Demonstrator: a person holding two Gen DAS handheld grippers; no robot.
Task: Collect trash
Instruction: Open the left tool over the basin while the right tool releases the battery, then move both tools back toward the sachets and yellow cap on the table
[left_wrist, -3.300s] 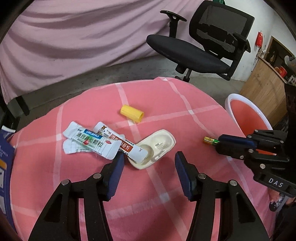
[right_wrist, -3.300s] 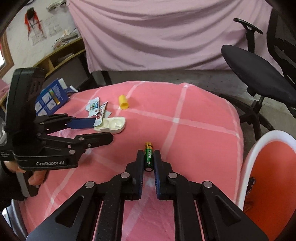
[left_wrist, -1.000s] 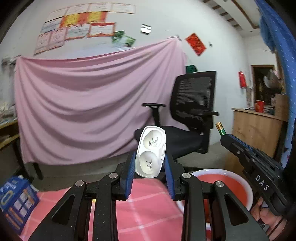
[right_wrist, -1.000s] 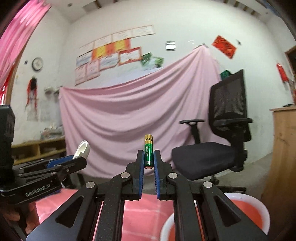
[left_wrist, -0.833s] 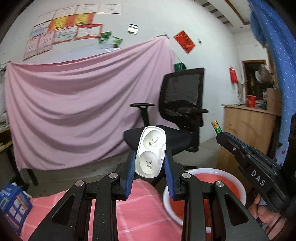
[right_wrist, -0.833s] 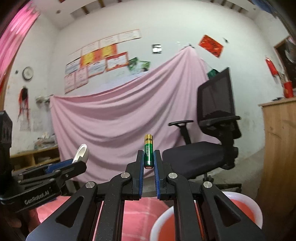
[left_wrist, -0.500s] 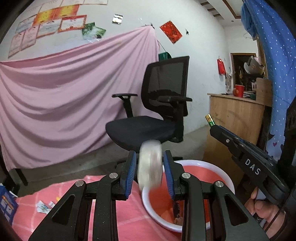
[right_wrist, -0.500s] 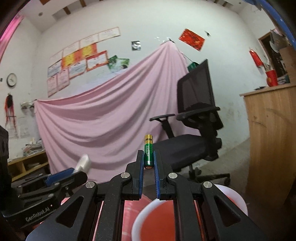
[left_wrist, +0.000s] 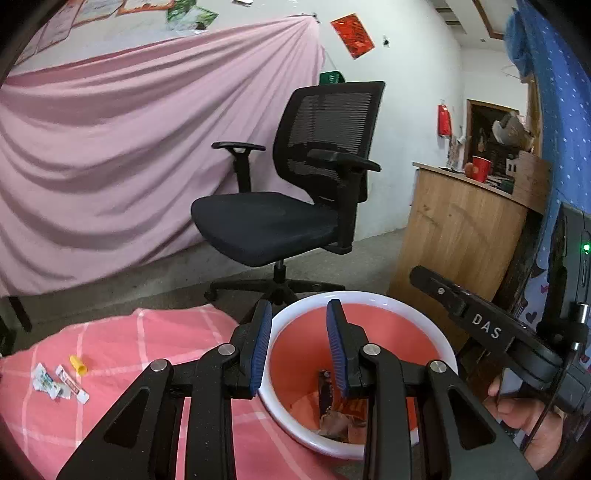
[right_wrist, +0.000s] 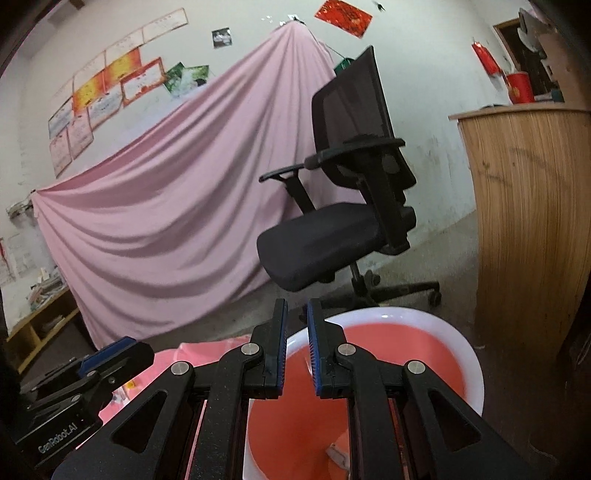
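Left gripper (left_wrist: 297, 341) fingers apart, empty, over red bin (left_wrist: 437, 334), right gripper (right_wrist: 296, 341) fingers slightly apart, empty, wrappers (left_wrist: 59, 380) on table (left_wrist: 147, 339)

White letters "DAS" stand on the black arm of the right tool (left_wrist: 417, 271), seen from the left camera. Pale letters "GenRobot.AI" stand on the black body of the left tool (right_wrist: 122, 350), low at the left edge of the right camera's view. The papers on the wall (right_wrist: 107, 85), the red sign (left_wrist: 352, 35) and the small packets (left_wrist: 55, 380) on the pink surface (left_wrist: 147, 343) are too small or blurry to read.
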